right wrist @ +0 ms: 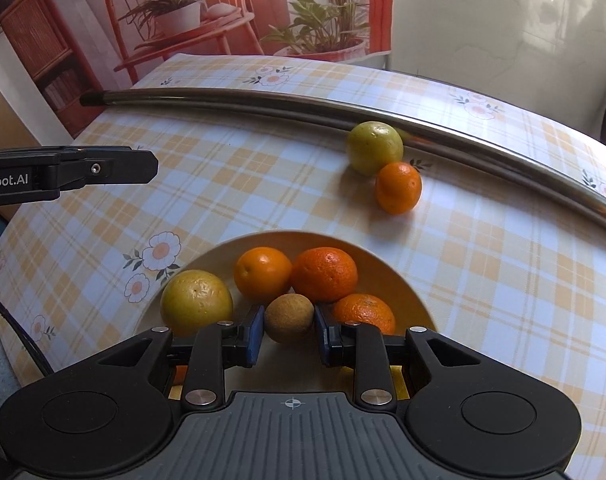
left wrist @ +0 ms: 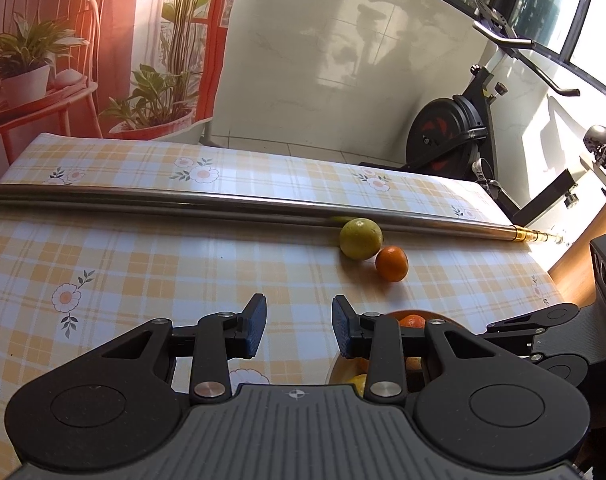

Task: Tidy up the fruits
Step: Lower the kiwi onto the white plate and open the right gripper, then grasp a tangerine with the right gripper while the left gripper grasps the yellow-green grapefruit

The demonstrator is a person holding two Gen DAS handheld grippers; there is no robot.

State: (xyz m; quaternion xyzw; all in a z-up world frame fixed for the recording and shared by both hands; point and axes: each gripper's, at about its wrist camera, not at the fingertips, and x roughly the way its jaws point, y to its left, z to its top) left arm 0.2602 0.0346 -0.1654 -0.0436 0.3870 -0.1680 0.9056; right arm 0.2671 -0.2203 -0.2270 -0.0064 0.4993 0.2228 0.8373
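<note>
A cream plate (right wrist: 387, 264) holds several fruits: a yellow citrus (right wrist: 195, 302), oranges (right wrist: 263, 274) (right wrist: 323, 274) (right wrist: 363, 312) and a brown kiwi (right wrist: 289, 318). My right gripper (right wrist: 289, 330) is over the plate with the kiwi between its blue pads; whether they press it or stand just apart I cannot tell. A green-yellow fruit (right wrist: 375, 147) (left wrist: 361, 239) and a small orange (right wrist: 397, 188) (left wrist: 391, 264) lie on the tablecloth beyond the plate, touching. My left gripper (left wrist: 299, 326) is open and empty, hovering left of the plate (left wrist: 343, 368).
A long steel pole (left wrist: 223, 204) (right wrist: 303, 106) lies across the checked tablecloth (left wrist: 143, 264) just behind the loose fruits. An exercise bike (left wrist: 463, 132) stands beyond the table's far right edge. The left gripper shows at the left in the right wrist view (right wrist: 63, 174).
</note>
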